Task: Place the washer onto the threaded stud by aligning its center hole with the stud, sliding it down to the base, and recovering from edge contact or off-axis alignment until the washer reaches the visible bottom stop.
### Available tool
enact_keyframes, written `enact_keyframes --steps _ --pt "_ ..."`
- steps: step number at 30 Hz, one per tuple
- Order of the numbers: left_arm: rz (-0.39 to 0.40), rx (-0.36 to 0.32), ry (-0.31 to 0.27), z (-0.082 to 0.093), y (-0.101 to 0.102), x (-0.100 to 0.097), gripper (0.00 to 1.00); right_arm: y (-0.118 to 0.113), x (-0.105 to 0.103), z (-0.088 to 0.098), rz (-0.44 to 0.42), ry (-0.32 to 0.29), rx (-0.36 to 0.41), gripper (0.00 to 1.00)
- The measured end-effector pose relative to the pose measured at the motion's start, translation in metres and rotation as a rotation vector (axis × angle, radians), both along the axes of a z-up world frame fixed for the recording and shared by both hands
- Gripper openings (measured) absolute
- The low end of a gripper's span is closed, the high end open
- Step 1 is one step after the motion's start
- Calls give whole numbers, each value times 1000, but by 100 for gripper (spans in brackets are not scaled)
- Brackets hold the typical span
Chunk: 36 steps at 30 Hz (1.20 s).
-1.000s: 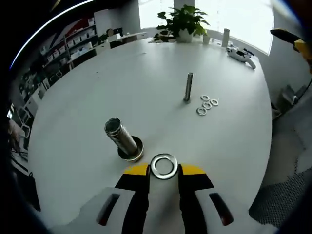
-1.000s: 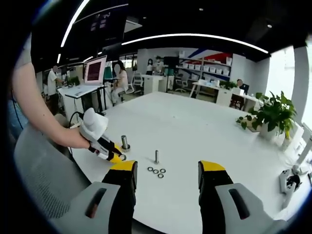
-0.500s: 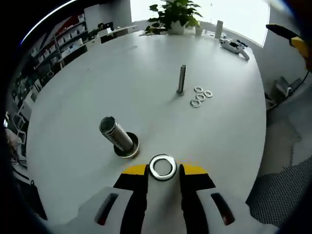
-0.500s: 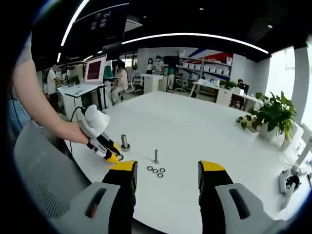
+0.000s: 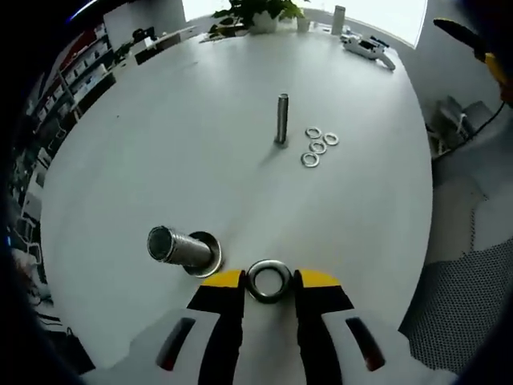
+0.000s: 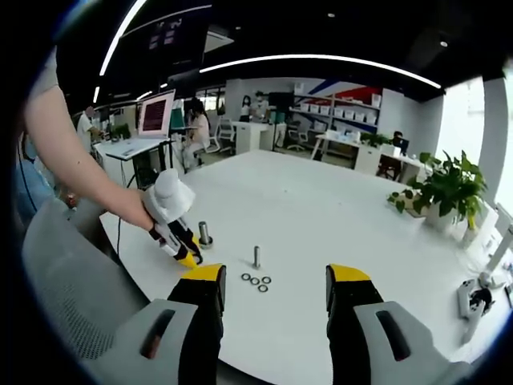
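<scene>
In the left gripper view my left gripper is shut on a steel washer, held flat between the yellow-tipped jaws. A thick threaded stud stands on its round base just left of the washer, apart from it. In the right gripper view my right gripper is open and holds nothing, well above the table. There the left gripper hangs beside the thick stud, held by a person's hand.
A thin upright stud stands mid-table with several loose washers beside it. The same thin stud and washers lie ahead of my right jaws. White round table; a potted plant and a spare gripper at its far edge.
The left gripper has risen and tipped downward with the washer, so the thick stud now appears more from above. The right gripper has stayed still.
</scene>
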<state>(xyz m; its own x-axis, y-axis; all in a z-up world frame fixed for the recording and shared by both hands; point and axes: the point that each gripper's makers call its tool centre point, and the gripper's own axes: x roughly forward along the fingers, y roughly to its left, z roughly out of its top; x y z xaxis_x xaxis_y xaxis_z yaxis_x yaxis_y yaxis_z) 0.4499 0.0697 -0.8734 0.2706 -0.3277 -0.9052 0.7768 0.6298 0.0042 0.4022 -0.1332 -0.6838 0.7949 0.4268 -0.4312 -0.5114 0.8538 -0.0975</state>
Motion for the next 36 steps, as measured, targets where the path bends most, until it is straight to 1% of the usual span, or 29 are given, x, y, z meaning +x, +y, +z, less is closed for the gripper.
enact_keyframes --steps 3,6,15,19,21,25,28,36 --pt "-25 12 6 0 1 -3 22 0 0 1 -3 -4 4 53" --pt "-28 9 8 -1 1 -3 22 1 0 0 -1 1 3 53" --pt "-75 26 31 -1 0 -5 24 1 0 -4 4 20 -4 52" --pt "-99 29 23 -1 0 -6 23 2 0 -4 9 21 -10 52" --pt "-128 29 17 -1 -1 -5 21 3 -1 -5 17 23 -16 52" --pt "-131 42 28 -1 -2 -6 21 3 -1 -7 19 27 -27 52" --pt "-126 41 25 -1 -2 -6 21 2 -1 -8 20 32 -31 52" --pt "-116 20 10 0 -1 -6 21 4 -2 -9 31 35 -46 51"
